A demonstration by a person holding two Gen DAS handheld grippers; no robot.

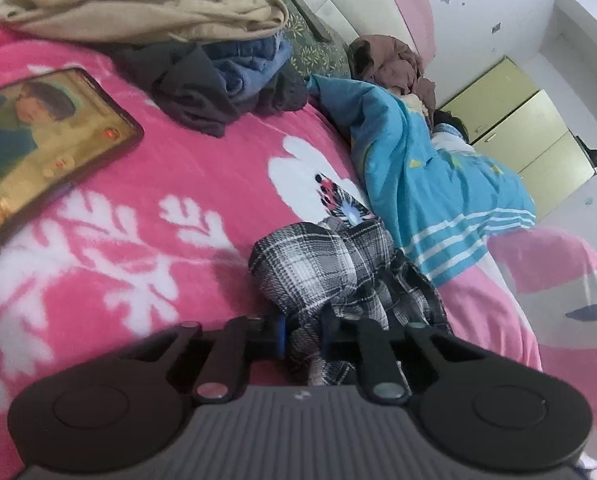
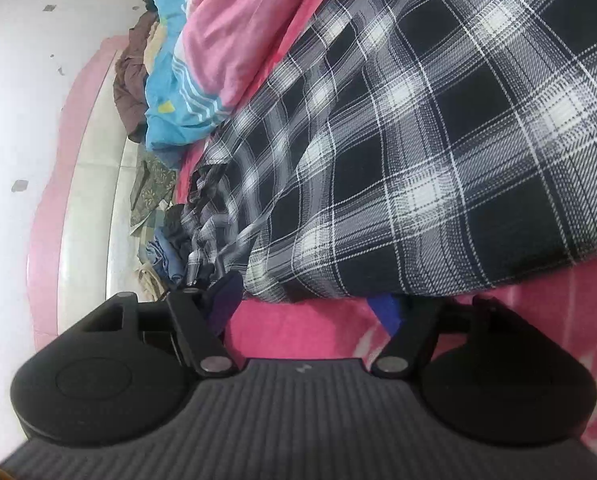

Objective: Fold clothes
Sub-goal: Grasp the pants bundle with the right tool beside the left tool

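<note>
- Clenched on a bunched fold of the plaid shirt [image 1: 330, 276], the left gripper [image 1: 303, 334] sits low over the pink floral blanket [image 1: 146, 216].
- Right gripper [image 2: 306, 312]: jaws apart, shirt edge lying just beyond the blue pads [image 2: 384, 312], not pinched.
- Far left: phone [image 1: 38, 140], folded beige garment [image 1: 146, 0]; far right, blue quilt [image 1: 438, 184].

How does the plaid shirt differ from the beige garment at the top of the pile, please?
The plaid shirt is black-and-white checked; the beige garment is plain. The shirt lies bunched up near the camera, pinched in the left tool; the beige garment lies untouched further away. The shirt lies directly on the pink blanket; the beige garment tops a pile of darker clothes. Both are on the bed.
</note>
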